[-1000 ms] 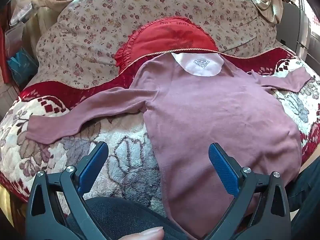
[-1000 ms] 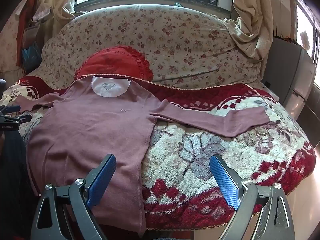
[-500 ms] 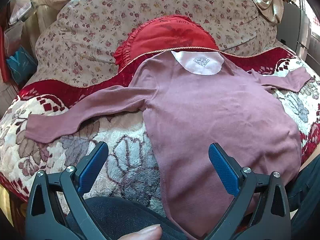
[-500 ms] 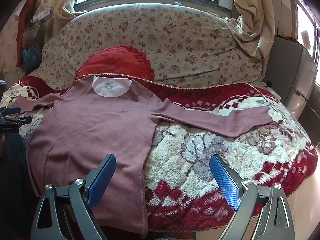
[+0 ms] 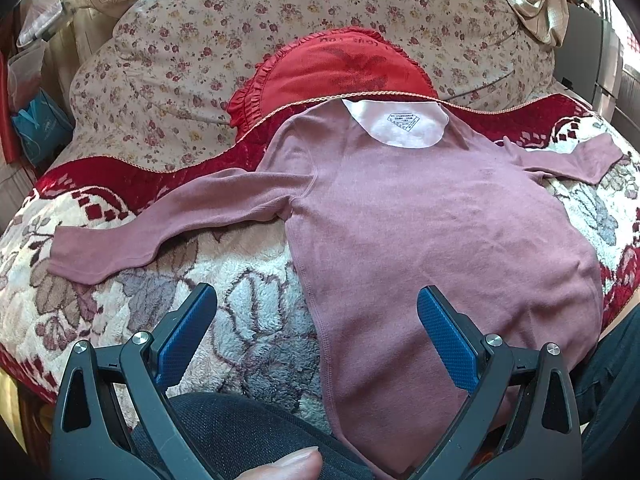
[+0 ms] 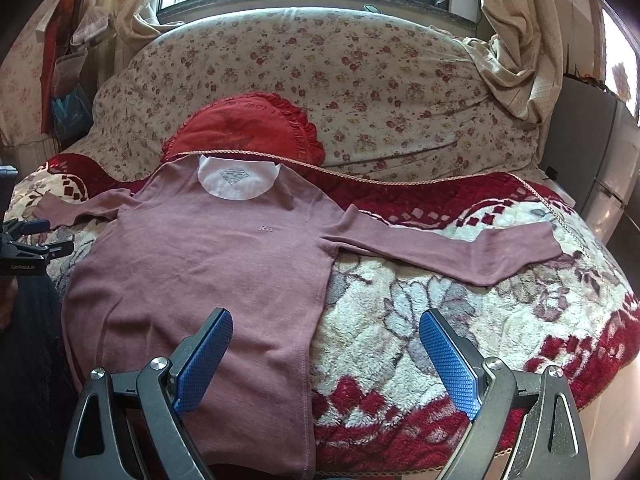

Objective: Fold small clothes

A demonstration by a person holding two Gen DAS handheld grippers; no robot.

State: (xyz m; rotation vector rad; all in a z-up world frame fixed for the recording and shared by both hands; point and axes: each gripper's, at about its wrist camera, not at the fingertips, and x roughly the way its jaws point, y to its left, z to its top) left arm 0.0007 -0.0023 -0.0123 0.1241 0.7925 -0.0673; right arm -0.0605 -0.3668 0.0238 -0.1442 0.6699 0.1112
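Note:
A mauve long-sleeved shirt (image 5: pixel 420 224) (image 6: pixel 208 264) lies flat and face up on a floral blanket, both sleeves spread outward, white neck lining toward the sofa back. My left gripper (image 5: pixel 318 334) hovers open above the shirt's lower left edge, holding nothing. My right gripper (image 6: pixel 326 354) is open too, above the shirt's lower right edge and the blanket. The left sleeve (image 5: pixel 160 224) reaches left, the right sleeve (image 6: pixel 452 248) reaches right. The left gripper also shows at the left border of the right wrist view (image 6: pixel 28 244).
A red frilled cushion (image 5: pixel 340 68) (image 6: pixel 244 128) leans on the flowered sofa back (image 6: pixel 360 80) behind the collar. The floral blanket (image 6: pixel 460 320) covers the seat. A person's dark-trousered knee (image 5: pixel 248 432) and a thumb (image 5: pixel 280 466) sit below the left gripper. A grey cabinet (image 6: pixel 592 140) stands at right.
Both views have shifted slightly, so the shirt sits a little lower in the right wrist view. The shirt lies as before and both grippers stay open.

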